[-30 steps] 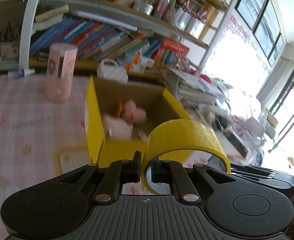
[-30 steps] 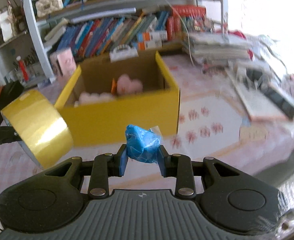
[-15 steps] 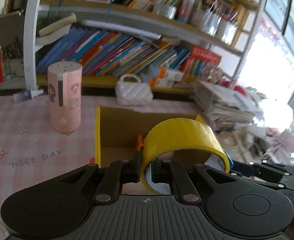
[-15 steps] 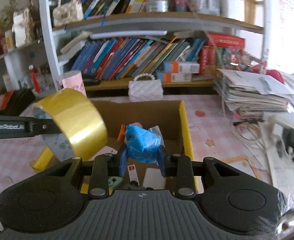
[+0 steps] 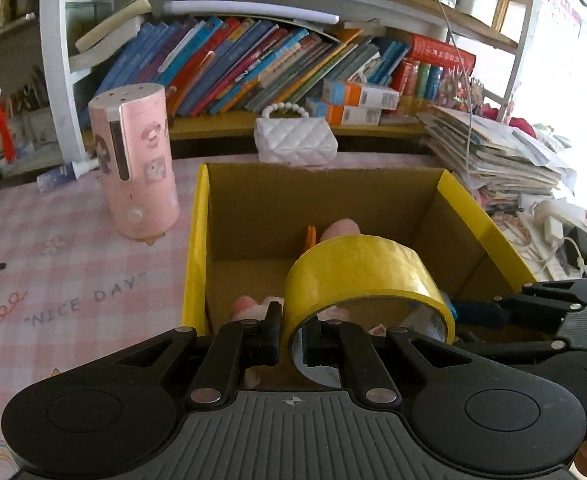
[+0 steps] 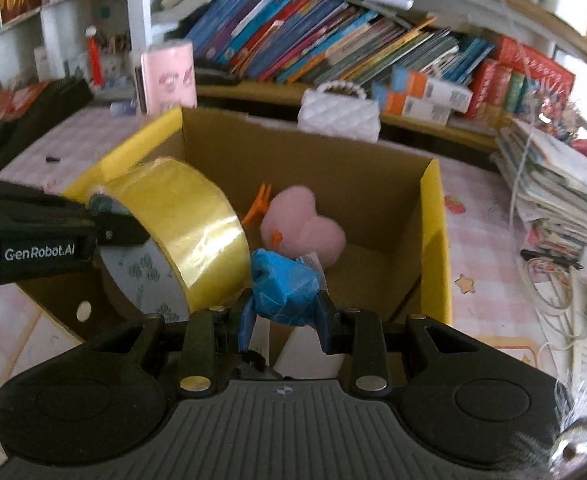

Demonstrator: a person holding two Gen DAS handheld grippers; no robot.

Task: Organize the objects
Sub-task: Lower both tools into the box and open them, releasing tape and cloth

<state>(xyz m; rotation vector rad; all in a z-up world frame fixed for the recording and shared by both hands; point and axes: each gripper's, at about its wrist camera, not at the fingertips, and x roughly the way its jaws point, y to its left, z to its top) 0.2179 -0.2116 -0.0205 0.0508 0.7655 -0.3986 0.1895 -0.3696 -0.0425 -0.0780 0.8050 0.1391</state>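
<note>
Left wrist view: left tool (image 5: 292,334) clenched on the wall of the yellow tape roll (image 5: 363,276), one finger outside, one inside the core; roll stands on edge, projecting forward and right of the fingers, above the near end of the open yellow cardboard box (image 5: 197,240). Inside the box: pink plush toy (image 5: 341,229) at the far end with something orange (image 5: 310,238) beside it, more pink-white plush near the left fingertip. Right tool (image 5: 493,314) enters from the right edge, level with the roll. On the pink checked worktop (image 5: 73,280): pink cylinder (image 5: 135,164) left of the box, white quilted handbag (image 5: 295,140) behind it, paper stack (image 5: 493,152) right. Right wrist view: right tool (image 6: 283,316) grasping a crumpled blue packet (image 6: 283,290) between its pads, packet poking up past the fingertips, over the box (image 6: 433,240) interior. Tape roll (image 6: 181,228) sits just left of the packet, touching or nearly so, held by the left tool (image 6: 105,220) coming from the left edge. Pink plush (image 6: 305,232) lies on the box floor beyond the packet; white cards below the fingers.
</note>
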